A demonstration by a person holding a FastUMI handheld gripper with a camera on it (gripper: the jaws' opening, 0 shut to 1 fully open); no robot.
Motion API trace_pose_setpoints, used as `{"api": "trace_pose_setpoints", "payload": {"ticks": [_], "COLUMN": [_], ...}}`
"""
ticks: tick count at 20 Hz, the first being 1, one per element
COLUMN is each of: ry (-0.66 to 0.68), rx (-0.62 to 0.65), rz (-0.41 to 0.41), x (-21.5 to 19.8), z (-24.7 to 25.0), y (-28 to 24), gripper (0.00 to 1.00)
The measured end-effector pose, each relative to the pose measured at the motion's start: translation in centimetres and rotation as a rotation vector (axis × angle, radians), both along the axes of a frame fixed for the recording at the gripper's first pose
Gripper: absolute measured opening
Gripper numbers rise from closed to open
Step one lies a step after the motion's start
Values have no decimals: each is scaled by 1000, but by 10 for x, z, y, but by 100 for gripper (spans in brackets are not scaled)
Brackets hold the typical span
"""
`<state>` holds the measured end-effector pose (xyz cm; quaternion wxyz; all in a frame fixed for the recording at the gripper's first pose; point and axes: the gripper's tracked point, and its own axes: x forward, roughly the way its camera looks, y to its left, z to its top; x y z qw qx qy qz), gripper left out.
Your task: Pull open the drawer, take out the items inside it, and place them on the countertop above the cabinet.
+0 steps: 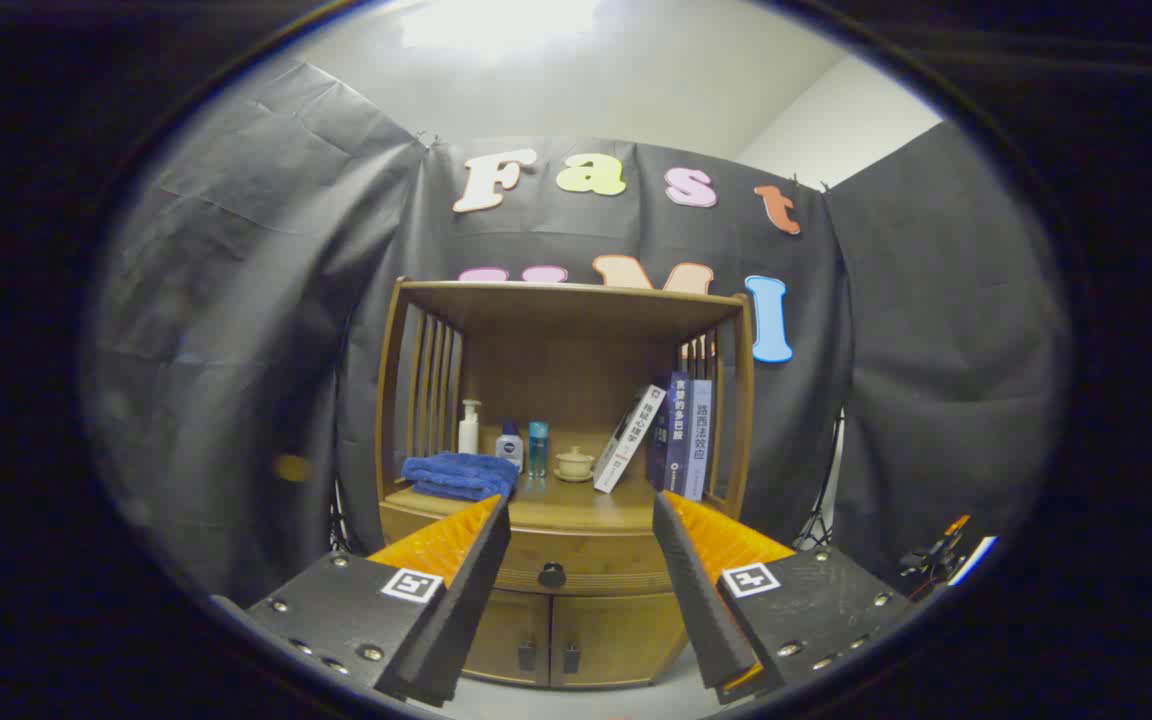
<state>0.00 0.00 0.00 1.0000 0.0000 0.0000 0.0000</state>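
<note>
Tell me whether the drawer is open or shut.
Shut. The drawer front sits flush with the cabinet, its knob untouched; the gripper jaws are spread apart, short of it.

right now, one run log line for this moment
phase: approach | gripper: open, holding nothing | drawer: closed, beyond the fingers | knob: untouched, between the fingers | countertop: towel, bottles, cup, books

Countertop (576, 508): towel (458, 475), 3 bottles (508, 444), teacup (574, 463), 3 books (674, 435).

Booth hung with black cloth (236, 330).
Pale ceiling (636, 70) overhead, brightly lit up top; white wall (836, 125) showing at the right; grey floor (626, 700) below.
</note>
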Motion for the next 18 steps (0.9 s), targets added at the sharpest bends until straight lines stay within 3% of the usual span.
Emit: {"api": "trace_pose_setpoints", "payload": {"ticks": [18], "ry": [25], "rx": [-1], "rz": [27], "x": [10], "z": [-8], "y": [6], "gripper": [86]}}
